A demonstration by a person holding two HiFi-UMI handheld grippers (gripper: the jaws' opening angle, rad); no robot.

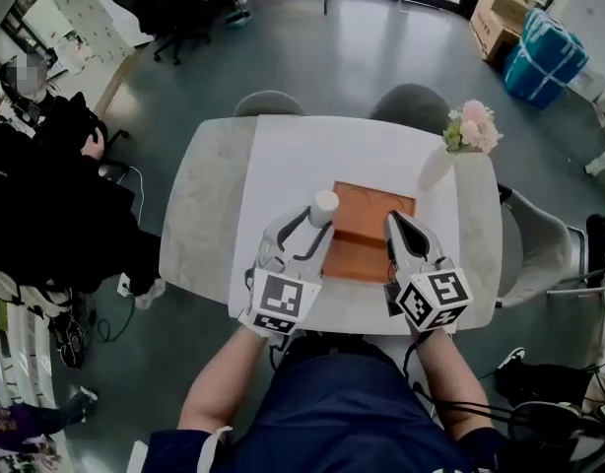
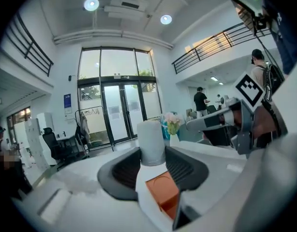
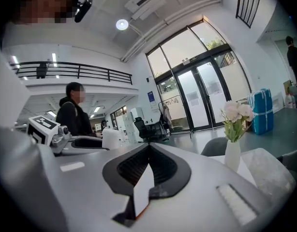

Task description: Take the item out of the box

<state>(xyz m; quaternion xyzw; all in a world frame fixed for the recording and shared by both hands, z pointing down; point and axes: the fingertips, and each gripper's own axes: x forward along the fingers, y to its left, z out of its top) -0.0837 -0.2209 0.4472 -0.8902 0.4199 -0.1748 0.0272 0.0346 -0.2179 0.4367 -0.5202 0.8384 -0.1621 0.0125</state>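
White cylinder [image 1: 324, 205] sits mid-frame, pinched between your left gripper's [image 1: 310, 223] jaws at the orange box's [image 1: 367, 227] left edge. Your right gripper [image 1: 396, 227] is clamped onto the box's right wall.

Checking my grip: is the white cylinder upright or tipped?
Upright: the white cylinder stands straight between the shut jaws of the left gripper, round top up.

Orange box [image 1: 367, 227], white item [image 1: 323, 205], white-and-grey table [image 1: 312, 156].
Left gripper [image 1: 317, 223] and right gripper [image 1: 396, 223] pale grey, black pads [image 2: 125, 170]; marker cubes [image 1: 281, 299] black-and-white squares; flowers [image 1: 472, 124] pink, vase [image 1: 436, 168] white.
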